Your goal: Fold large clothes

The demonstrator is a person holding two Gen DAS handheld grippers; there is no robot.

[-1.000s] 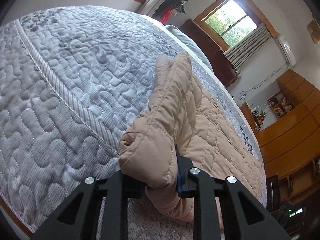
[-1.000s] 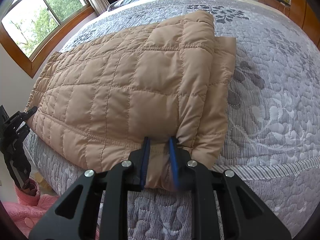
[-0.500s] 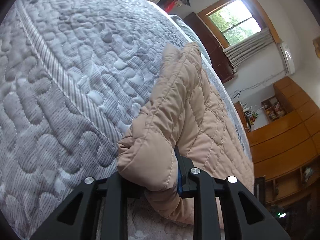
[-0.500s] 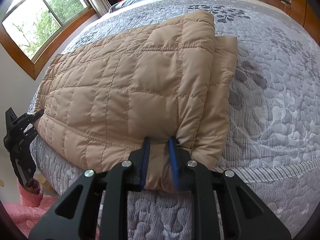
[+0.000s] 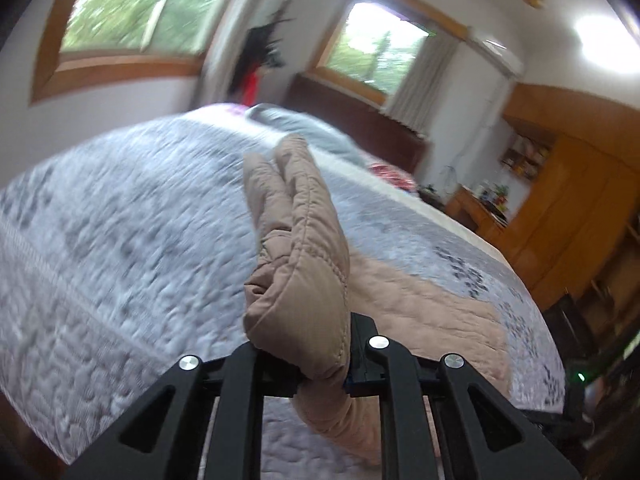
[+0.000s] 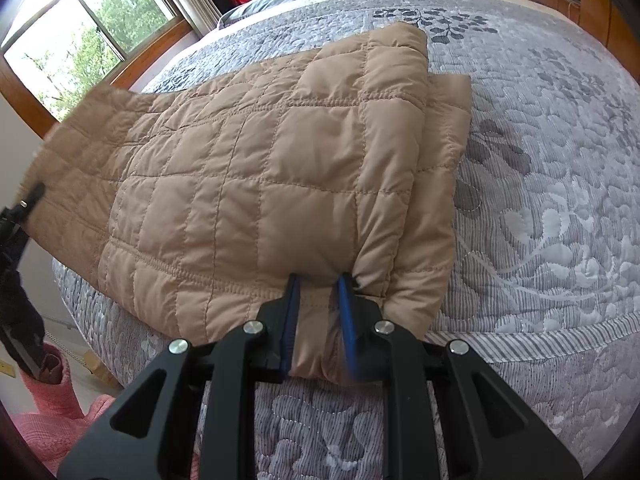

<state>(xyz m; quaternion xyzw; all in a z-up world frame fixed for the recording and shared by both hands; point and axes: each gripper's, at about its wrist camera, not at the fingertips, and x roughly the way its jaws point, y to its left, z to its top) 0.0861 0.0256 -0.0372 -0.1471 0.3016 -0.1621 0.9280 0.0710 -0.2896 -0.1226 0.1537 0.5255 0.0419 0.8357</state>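
A tan quilted jacket [image 6: 280, 160] lies folded lengthwise across the grey quilted bed [image 6: 540, 160]. My right gripper [image 6: 318, 284] is shut on its near edge at the bed's front rim. My left gripper [image 5: 308, 344] grips the opposite end of the jacket [image 5: 304, 240], its jaws still closing on a thick bunch of fabric that hides the left finger. That end stands lifted above the bed in a raised fold. In the right wrist view the left gripper [image 6: 24, 208] shows at the far left under the raised, blurred jacket edge.
Pink cloth [image 6: 48, 420] lies on the floor at the bed's left corner. A grey pillow [image 5: 312, 128] and dark headboard [image 5: 360, 120] are at the far end. Wooden cabinets [image 5: 560, 200] line the right wall, with windows [image 5: 132, 12] on the left and far walls.
My left gripper has risen and rolled, lifting its end of the jacket off the bed; the room now fills its view. The right gripper has kept still with its grip.
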